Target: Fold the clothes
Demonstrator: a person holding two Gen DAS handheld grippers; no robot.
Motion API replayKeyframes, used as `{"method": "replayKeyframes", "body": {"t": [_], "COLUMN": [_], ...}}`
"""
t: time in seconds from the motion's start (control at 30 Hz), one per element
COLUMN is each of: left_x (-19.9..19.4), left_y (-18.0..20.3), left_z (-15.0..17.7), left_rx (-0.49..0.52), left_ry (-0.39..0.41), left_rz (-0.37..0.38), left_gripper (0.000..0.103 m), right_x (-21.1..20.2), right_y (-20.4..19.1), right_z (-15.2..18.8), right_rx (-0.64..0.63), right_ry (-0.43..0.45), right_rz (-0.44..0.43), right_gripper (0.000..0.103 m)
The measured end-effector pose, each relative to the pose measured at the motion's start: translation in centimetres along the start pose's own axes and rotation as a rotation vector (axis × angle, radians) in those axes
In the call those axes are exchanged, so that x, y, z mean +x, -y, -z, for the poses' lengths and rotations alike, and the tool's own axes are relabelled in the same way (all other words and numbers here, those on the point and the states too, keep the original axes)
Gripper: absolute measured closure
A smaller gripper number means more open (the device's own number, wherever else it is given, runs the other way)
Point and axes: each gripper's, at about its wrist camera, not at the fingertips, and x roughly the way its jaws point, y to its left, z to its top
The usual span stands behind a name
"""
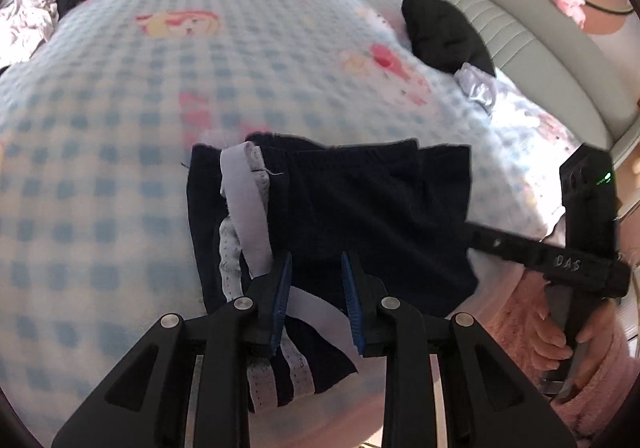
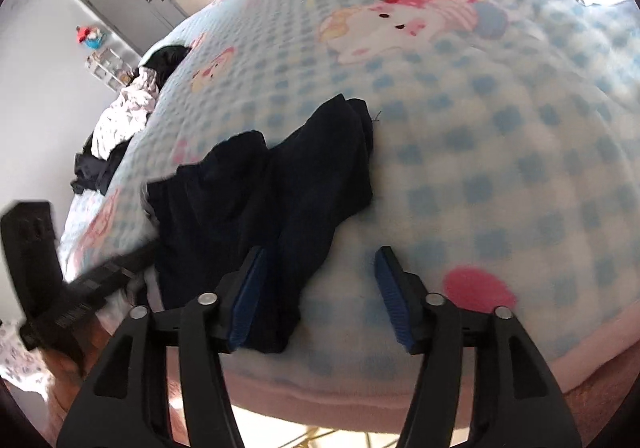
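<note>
Dark navy shorts (image 1: 360, 207) with white side stripes (image 1: 244, 207) lie partly folded on the blue-checked blanket (image 1: 120, 127). My left gripper (image 1: 316, 288) is open, its blue-padded jaws over the near edge of the shorts, with a white stripe between them. My right gripper (image 2: 320, 288) is open at the other edge of the shorts (image 2: 260, 199); its left pad sits against the cloth and its right pad is over bare blanket. The right gripper also shows in the left wrist view (image 1: 472, 236), low against the shorts' right edge.
A black garment (image 1: 444, 31) and a pale satin piece (image 1: 476, 87) lie at the far right of the bed, beside a grey headboard (image 1: 520, 27). A pile of black and white clothes (image 1: 36, 15) lies far left, and shows in the right wrist view (image 2: 124, 115).
</note>
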Motion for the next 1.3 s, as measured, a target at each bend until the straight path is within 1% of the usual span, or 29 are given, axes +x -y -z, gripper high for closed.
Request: {"method": "replayKeyframes", "body": {"t": [0.07,0.13,0.2,0.27,0.33,0.4,0.47,0.57,0.63,0.67,0.7,0.73,0.77,0.83,0.9,0.93,1.0,1.03,1.07,1.1,1.17,1.23,1.3], "left_x": [-0.4,-1.0,-1.4,-1.9,-2.3,-2.9,-3.8,-5.0,-5.7,-5.8,-5.8,-5.7,-5.7,-5.7,-5.5,-5.1,-4.4,-4.1,-3.8,-3.4,-3.0,-2.9,-3.0], "left_y": [0.0,-0.3,-0.8,-1.4,-1.8,-2.3,-3.3,-4.8,-5.8,-6.0,-6.0,-5.8,-5.7,-5.2,-4.6,-4.3,-3.7,-3.4,-3.1,-2.7,-2.6,-2.7,-2.8], "left_z": [-0.1,0.0,0.1,0.1,0.0,-0.1,-0.2,-0.2,0.0,0.1,0.2,0.3,0.4,0.4,0.3,0.2,0.0,-0.1,-0.2,-0.3,-0.2,0.0,0.1], "left_rx": [-0.014,-0.026,-0.04,-0.058,-0.074,-0.095,-0.136,-0.194,-0.228,-0.232,-0.231,-0.224,-0.218,-0.205,-0.188,-0.18,-0.165,-0.157,-0.149,-0.142,-0.144,-0.146,-0.141], "left_ry": [0.009,0.023,0.028,0.032,0.039,0.05,0.071,0.103,0.11,0.107,0.104,0.101,0.099,0.104,0.098,0.09,0.074,0.066,0.059,0.051,0.038,0.031,0.029], "left_rz": [0.027,0.032,0.039,0.056,0.069,0.086,0.12,0.174,0.224,0.236,0.242,0.24,0.24,0.251,0.265,0.263,0.257,0.254,0.251,0.248,0.24,0.221,0.22], "left_gripper": [0.073,0.072,0.072,0.072,0.071,0.067,0.065,0.064,0.064,0.064,0.064,0.064,0.064,0.064,0.064,0.064,0.064,0.064,0.064,0.064,0.064,0.064,0.064], "right_x": [0.2,0.4,0.6,0.0,-0.7,-1.1,-0.5,1.2,2.9,3.6,4.3,4.9,5.1,3.7,1.4,0.2,-2.2,-3.1,-3.4,-3.4,-3.4,-3.6,-2.8], "right_y": [-0.2,-0.4,-0.6,-1.7,-3.5,-5.6,-8.2,-10.6,-11.6,-11.9,-12.2,-12.5,-12.5,-11.9,-10.6,-9.6,-7.1,-5.5,-4.2,-3.3,-1.6,-1.5,-1.8], "right_z": [-0.3,-0.6,-0.9,-1.3,-1.6,-1.8,-1.8,-1.1,-0.5,-0.1,0.3,0.8,1.2,1.8,1.9,1.8,1.4,0.9,0.6,0.2,-0.2,-0.2,-0.2], "right_rx": [0.002,0.004,0.006,-0.017,-0.056,-0.108,-0.167,-0.214,-0.225,-0.232,-0.241,-0.257,-0.267,-0.258,-0.232,-0.206,-0.137,-0.085,-0.044,-0.012,0.06,0.078,0.05], "right_ry": [0.0,0.001,0.001,0.022,0.049,0.054,0.039,-0.007,-0.043,-0.061,-0.078,-0.095,-0.101,-0.071,-0.021,0.009,0.067,0.088,0.094,0.092,0.076,0.089,0.057], "right_rz": [-0.019,-0.038,-0.057,-0.087,-0.124,-0.177,-0.209,-0.238,-0.248,-0.251,-0.245,-0.214,-0.188,-0.19,-0.188,-0.169,-0.106,-0.059,-0.038,-0.032,-0.035,-0.044,-0.057], "right_gripper": [0.041,0.057,0.084,0.094,0.095,0.096,0.096,0.096,0.096,0.096,0.096,0.096,0.095,0.094,0.084,0.081,0.068,0.063,0.049,0.04,0.04,0.039,0.026]}}
